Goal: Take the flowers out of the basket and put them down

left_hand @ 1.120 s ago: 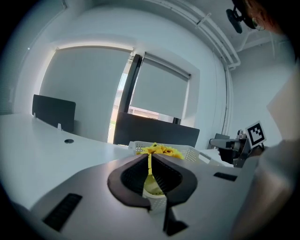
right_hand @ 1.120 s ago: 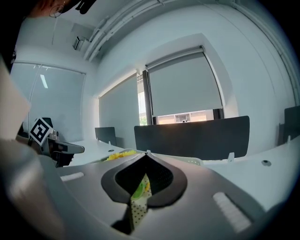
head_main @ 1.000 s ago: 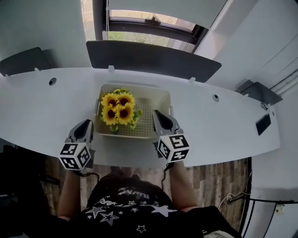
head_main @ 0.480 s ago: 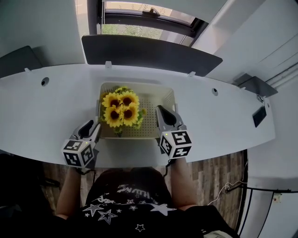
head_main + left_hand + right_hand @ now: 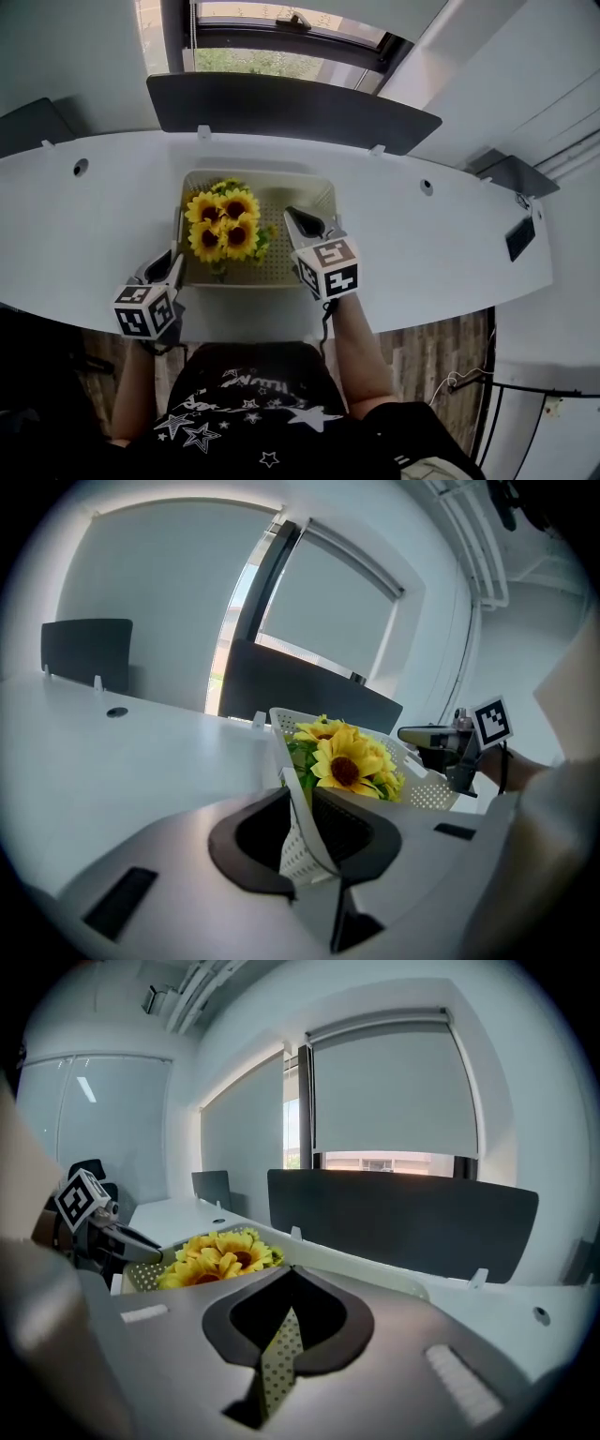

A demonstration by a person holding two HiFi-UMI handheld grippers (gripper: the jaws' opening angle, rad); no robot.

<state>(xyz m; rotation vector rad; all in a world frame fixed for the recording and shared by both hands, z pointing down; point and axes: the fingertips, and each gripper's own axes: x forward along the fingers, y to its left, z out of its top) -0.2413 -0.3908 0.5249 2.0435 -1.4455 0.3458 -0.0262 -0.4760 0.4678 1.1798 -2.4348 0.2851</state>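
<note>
left tool (image 5: 173, 265) has just been closing onto the left wall of the cream perforated plastic basket (image 5: 262, 175). right tool (image 5: 300, 223) is clamped on its right wall. yellow sunflowers (image 5: 223, 225) sit inside, mid-frame, not yet lifted.

The flowers (image 5: 223, 225) are bright yellow with dark brown middles and green leaves. The basket (image 5: 281, 262) is creamy white with rows of tiny holes. The table (image 5: 450, 244) is white, the screen (image 5: 291, 108) dark grey. The shirt (image 5: 253, 412) is black with white stars.
</note>
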